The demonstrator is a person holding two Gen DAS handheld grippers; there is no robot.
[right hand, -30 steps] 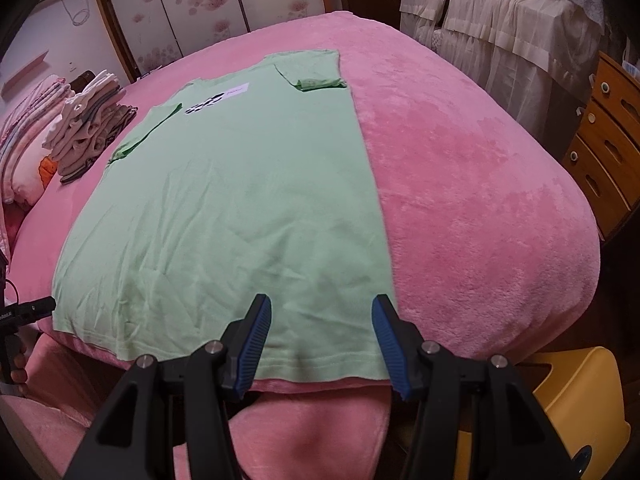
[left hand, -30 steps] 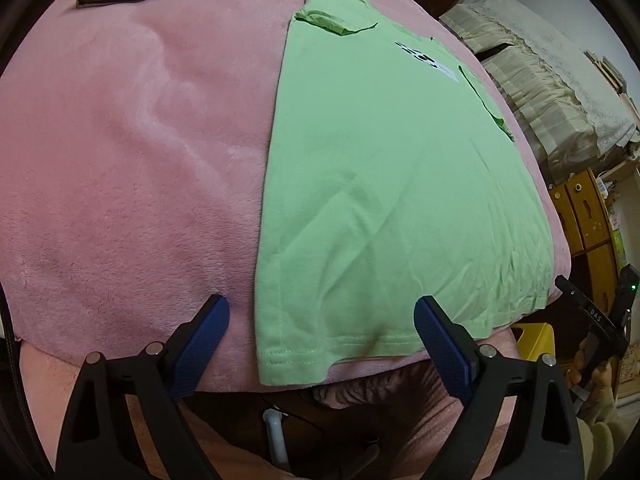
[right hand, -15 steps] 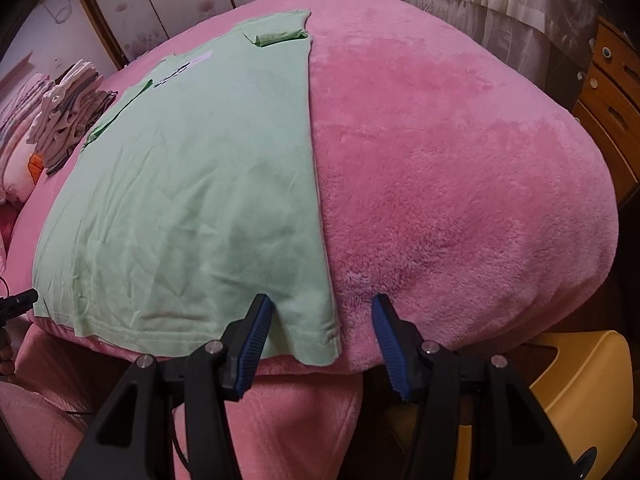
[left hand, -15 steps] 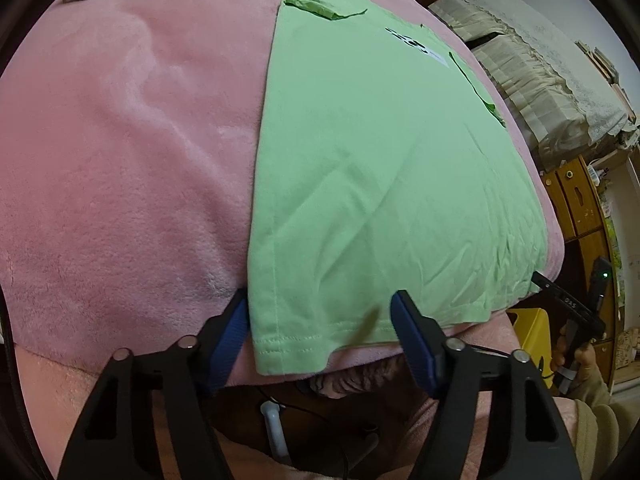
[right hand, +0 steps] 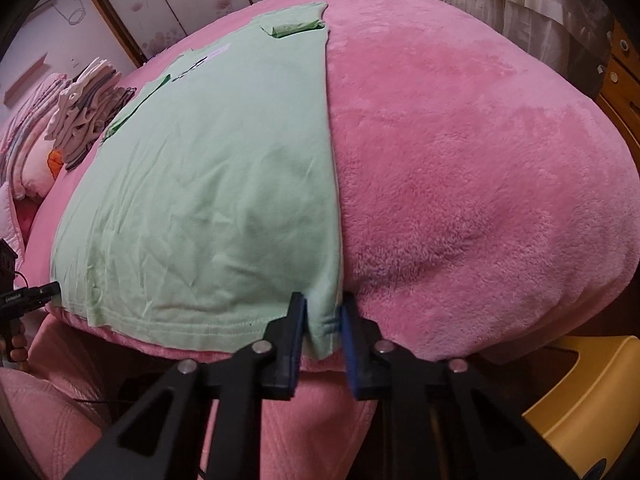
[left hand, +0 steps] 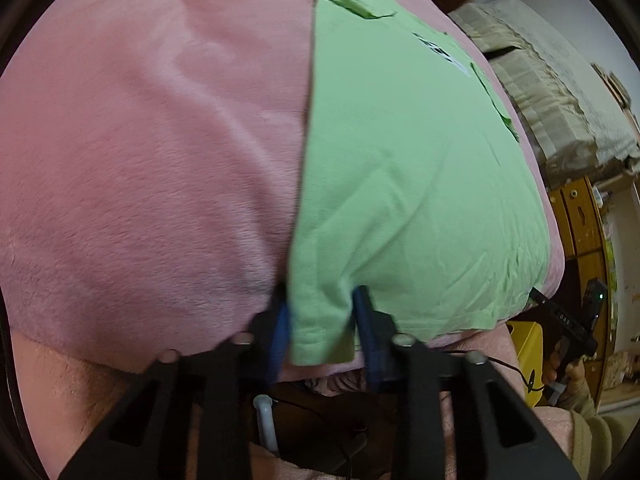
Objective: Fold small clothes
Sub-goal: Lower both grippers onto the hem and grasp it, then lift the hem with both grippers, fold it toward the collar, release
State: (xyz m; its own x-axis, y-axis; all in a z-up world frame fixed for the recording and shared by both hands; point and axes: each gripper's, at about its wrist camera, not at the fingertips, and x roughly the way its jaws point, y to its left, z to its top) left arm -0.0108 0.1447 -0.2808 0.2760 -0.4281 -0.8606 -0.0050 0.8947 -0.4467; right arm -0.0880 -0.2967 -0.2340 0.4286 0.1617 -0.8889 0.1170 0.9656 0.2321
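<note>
A light green T-shirt [left hand: 420, 160] [right hand: 224, 168] lies flat on a pink plush blanket [left hand: 140, 140] [right hand: 460, 160], sleeves folded in, hem toward me. My left gripper [left hand: 322, 316] is closing on the hem's left corner, and the fabric bunches between its blue pads. My right gripper [right hand: 323, 320] is closing on the hem's right corner, with the cloth pinched between its pads. Both grippers sit at the blanket's near edge and point steeply down.
A stack of folded clothes [right hand: 88, 108] sits at the far left of the bed beside pillows. A yellow stool [right hand: 580, 400] stands on the floor at the right. Wooden drawers [left hand: 580, 220] and beige draped bedding [left hand: 552, 100] lie beyond the bed.
Both grippers dropped to the hem and their jaws narrowed from wide apart to gripping the two corners. The right one shifted from mid-hem to the right corner.
</note>
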